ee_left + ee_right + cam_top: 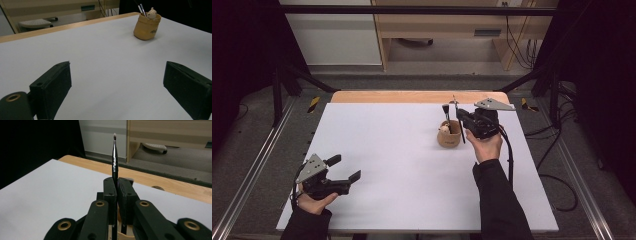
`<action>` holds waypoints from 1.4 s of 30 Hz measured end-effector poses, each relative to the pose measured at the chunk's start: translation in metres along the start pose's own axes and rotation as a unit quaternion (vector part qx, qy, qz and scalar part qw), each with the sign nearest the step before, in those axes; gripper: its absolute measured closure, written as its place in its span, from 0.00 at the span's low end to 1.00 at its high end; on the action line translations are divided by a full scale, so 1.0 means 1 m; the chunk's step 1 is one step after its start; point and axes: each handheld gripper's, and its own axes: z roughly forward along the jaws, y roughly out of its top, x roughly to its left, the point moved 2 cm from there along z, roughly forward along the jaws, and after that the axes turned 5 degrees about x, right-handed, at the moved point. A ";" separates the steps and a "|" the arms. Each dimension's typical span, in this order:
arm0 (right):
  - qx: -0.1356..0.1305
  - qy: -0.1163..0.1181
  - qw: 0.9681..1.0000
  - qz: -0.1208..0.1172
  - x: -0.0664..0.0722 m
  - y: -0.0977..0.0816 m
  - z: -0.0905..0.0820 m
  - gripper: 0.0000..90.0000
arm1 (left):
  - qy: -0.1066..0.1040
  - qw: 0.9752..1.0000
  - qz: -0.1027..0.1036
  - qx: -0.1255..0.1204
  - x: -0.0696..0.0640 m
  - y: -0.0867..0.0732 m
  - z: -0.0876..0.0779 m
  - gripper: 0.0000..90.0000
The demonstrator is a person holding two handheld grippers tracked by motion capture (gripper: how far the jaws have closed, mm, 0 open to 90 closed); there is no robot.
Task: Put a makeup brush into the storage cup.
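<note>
Near edge first: left gripper [343, 169] sits at the lower left of the high view, jaws spread wide with nothing in them, well apart from the action. Further back, right of centre, the right gripper [460, 114] is clamped on a thin makeup brush [455, 107] standing upright, bristles up, right over the tan holder pot [449, 135]. So it's a straight vertical line into the pot. The right gripper view shows the brush [114, 157] pinched between the pads; the left gripper view adds the little figure on the pot [146, 26] rim at upper right.
</note>
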 end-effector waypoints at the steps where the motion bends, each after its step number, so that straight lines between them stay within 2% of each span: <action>1: -0.002 -0.001 1.000 0.002 0.000 0.000 0.001 0.95 | 0.000 1.000 0.001 -0.001 0.000 0.000 0.000 0.08; 16: -0.016 -0.007 1.000 0.014 -0.004 0.007 0.013 0.95 | 0.000 1.000 -0.001 -0.004 0.000 0.001 -0.001 0.08; 31: -0.033 -0.027 0.999 0.028 -0.012 0.008 0.029 0.95 | 0.000 1.000 -0.002 -0.004 0.001 0.001 -0.001 0.08; 42: -0.044 -0.033 0.998 0.034 -0.017 0.008 0.038 0.95 | 0.000 1.000 -0.002 -0.004 0.000 0.001 -0.001 0.08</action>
